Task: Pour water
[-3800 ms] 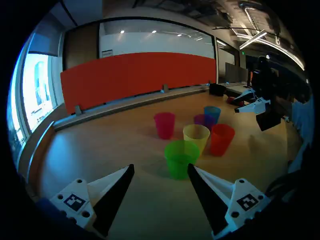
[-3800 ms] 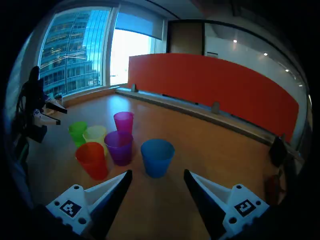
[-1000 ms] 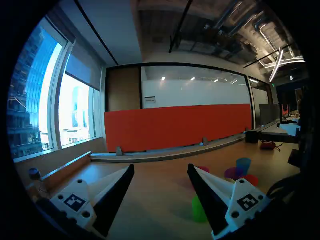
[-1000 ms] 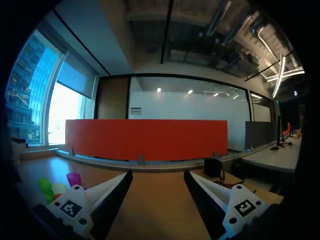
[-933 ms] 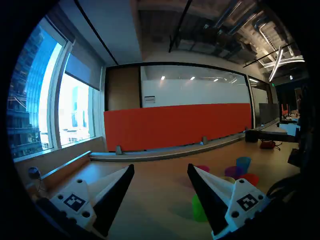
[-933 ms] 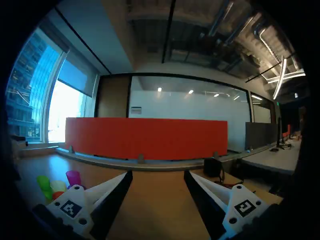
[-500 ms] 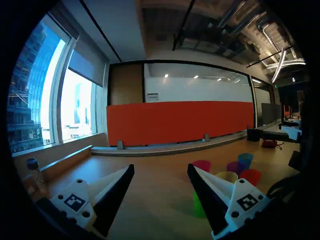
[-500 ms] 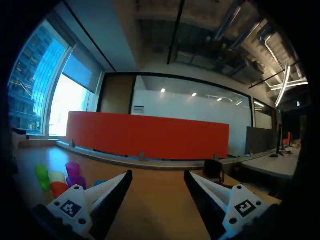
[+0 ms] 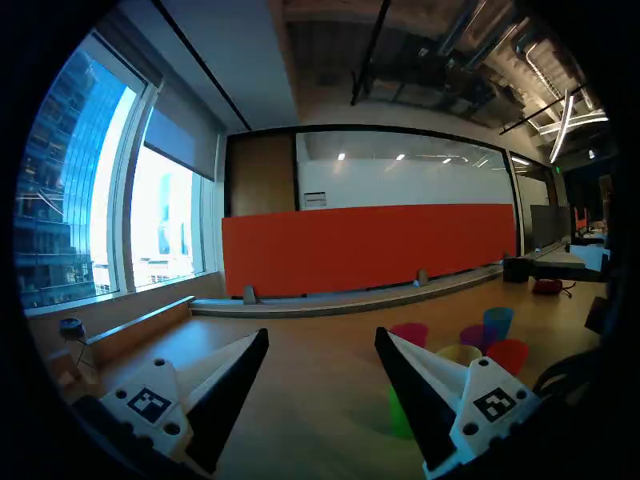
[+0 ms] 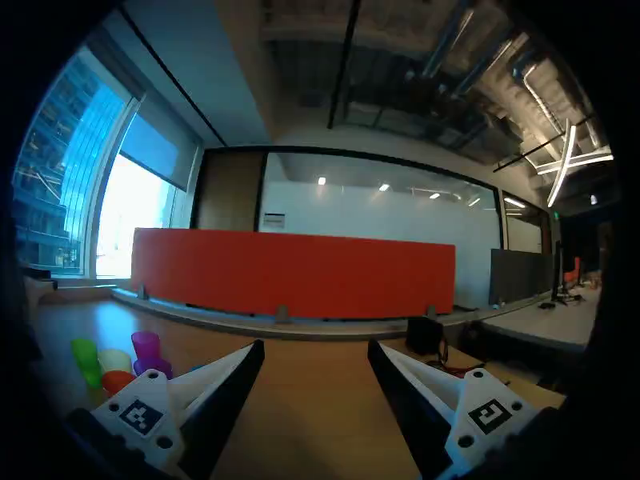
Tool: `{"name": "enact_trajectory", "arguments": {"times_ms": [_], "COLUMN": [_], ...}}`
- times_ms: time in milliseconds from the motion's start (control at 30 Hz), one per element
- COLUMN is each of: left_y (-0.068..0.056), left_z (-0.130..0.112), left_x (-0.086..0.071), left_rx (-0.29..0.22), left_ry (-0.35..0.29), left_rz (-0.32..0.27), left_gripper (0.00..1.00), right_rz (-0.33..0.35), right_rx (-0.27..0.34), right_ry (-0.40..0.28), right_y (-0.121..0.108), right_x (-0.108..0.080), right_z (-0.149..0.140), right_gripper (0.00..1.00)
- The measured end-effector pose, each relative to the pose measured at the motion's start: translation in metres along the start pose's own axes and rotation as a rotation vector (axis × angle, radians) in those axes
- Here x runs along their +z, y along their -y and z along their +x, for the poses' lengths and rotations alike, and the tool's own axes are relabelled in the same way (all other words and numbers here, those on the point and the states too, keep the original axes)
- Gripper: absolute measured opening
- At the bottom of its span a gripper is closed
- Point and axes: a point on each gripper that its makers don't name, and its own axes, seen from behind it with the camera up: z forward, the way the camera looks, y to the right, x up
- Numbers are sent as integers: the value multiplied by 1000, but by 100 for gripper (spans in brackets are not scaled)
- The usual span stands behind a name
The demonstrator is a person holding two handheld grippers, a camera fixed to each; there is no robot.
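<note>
"Wooden table [image 9: 320,416] logged. Left tongs [image 9: 320,333] held wide apart, nothing between the fingers. Cups?"

"Clustered low on the right in the left gripper view — pink cup [image 9: 410,331], purple cup [image 9: 478,335], blue cup [image 9: 499,318], red cup [image 9: 510,354], yellow cup [image 9: 458,352]; green cup [image 9: 397,416] partly hidden behind one finger. All upright, close together."

"Right tongs [image 10: 314,344]?"

"Spread wide too, empty — pointed at the orange partition [image 10: 296,276]. Same cups seen low on the left in the right gripper view, off to the left of those tongs. Black box [image 10: 422,334] noted farther back on the table, ahead of the right finger. Cup contents: cannot tell."
</note>
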Motion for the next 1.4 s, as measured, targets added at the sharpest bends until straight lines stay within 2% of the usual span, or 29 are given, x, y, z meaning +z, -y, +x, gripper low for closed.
{"name": "enact_trajectory", "arguments": {"times_ms": [267, 467, 700, 1400], "left_y": [-1, -2, 4, 8], "left_z": [-11, -19, -29, -48], "left_x": [0, 2, 5, 12], "left_rx": [8, -12, -26, -64], "left_ry": [2, 1, 2, 38], "left_rz": [17, 26, 47, 43], "left_gripper": [99, 99, 99, 99], "right_rz": [-3, -5, -11, -13], "right_rx": [28, 38, 34, 16], "right_ry": [6, 7, 10, 18], "right_y": [-1, -1, -2, 0], "right_x": [-3, -4, -5, -2], "right_z": [3, 5, 6, 8], "right_gripper": [100, 100, 100, 100]}}
